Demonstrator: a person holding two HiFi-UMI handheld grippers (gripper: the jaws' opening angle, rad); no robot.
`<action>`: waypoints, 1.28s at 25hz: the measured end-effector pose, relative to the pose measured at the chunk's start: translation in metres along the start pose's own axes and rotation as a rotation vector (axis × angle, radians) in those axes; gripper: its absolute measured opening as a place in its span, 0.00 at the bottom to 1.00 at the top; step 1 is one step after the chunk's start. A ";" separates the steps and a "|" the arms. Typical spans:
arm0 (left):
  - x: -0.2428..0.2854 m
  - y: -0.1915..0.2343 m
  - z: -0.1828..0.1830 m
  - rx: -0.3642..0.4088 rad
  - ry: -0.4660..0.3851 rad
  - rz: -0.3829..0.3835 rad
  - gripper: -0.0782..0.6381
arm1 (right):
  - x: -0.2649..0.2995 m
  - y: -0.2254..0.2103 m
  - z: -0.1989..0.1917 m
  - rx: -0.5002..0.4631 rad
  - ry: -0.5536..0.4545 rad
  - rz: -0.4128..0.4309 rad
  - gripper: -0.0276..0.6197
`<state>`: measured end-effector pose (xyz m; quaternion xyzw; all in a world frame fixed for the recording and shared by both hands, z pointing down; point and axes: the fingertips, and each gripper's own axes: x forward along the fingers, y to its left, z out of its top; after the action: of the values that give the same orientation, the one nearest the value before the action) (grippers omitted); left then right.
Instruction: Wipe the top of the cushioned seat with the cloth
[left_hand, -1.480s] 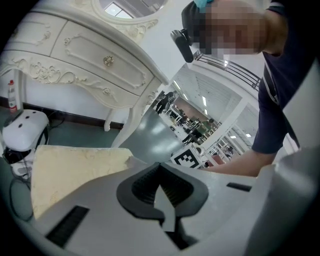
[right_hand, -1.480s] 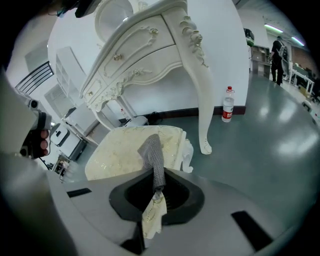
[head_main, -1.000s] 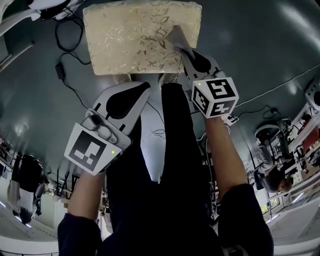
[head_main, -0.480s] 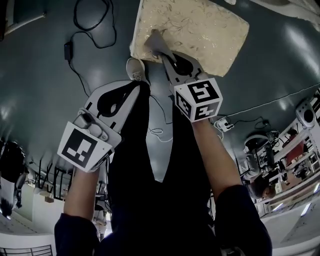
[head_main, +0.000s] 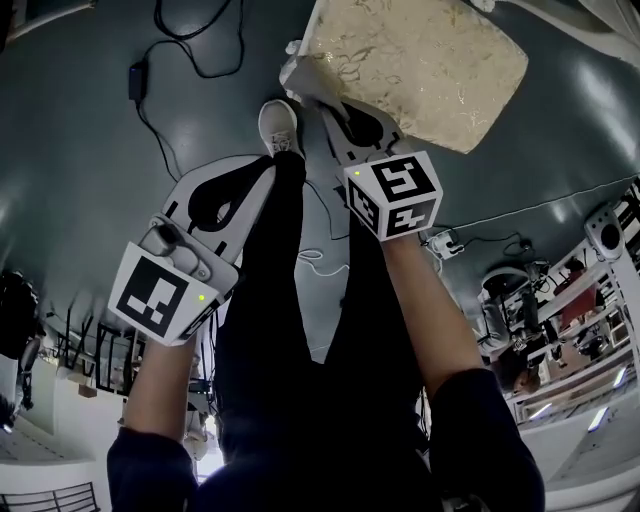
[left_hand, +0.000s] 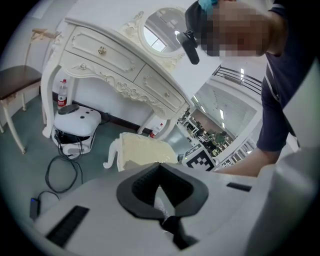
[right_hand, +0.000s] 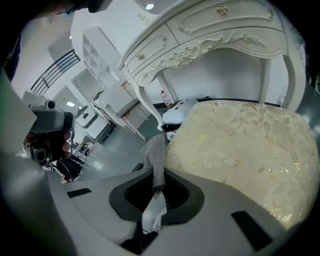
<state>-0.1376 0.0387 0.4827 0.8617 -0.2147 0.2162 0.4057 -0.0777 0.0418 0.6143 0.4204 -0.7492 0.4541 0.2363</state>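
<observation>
While right claw (right_hand: 157, 186) grips cloth (right_hand: 155, 154) at seat (right_hand: 240, 145) edge, dresser (right_hand: 200, 40) looms behind.

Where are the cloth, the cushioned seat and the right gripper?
cloth (right_hand: 156, 157), right gripper view, middle of the grey strip.
cushioned seat (right_hand: 240, 145), right gripper view, patterned top.
right gripper (head_main: 322, 104), head view, between its fingertips.

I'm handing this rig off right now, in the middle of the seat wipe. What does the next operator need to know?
Right gripper: shut on the grey cloth, which sits at the corner of the cushioned seat nearest the person.
Left gripper: shut, empty, held back off the seat.
Done: the cloth is gripped and at the seat. The pictures don't show how much of the top has been wiped.
Left: sweep the cloth across the top.
</observation>
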 end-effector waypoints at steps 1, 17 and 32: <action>0.004 -0.002 -0.003 0.002 0.008 -0.007 0.12 | -0.002 -0.005 -0.003 0.006 0.001 -0.005 0.11; 0.115 -0.111 0.003 0.106 0.113 -0.136 0.12 | -0.108 -0.129 -0.059 0.164 -0.068 -0.135 0.11; 0.181 -0.195 -0.007 0.208 0.213 -0.238 0.12 | -0.188 -0.197 -0.119 0.268 -0.110 -0.233 0.11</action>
<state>0.1148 0.1219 0.4679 0.8906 -0.0437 0.2775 0.3577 0.1862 0.1781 0.6274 0.5562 -0.6399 0.4958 0.1877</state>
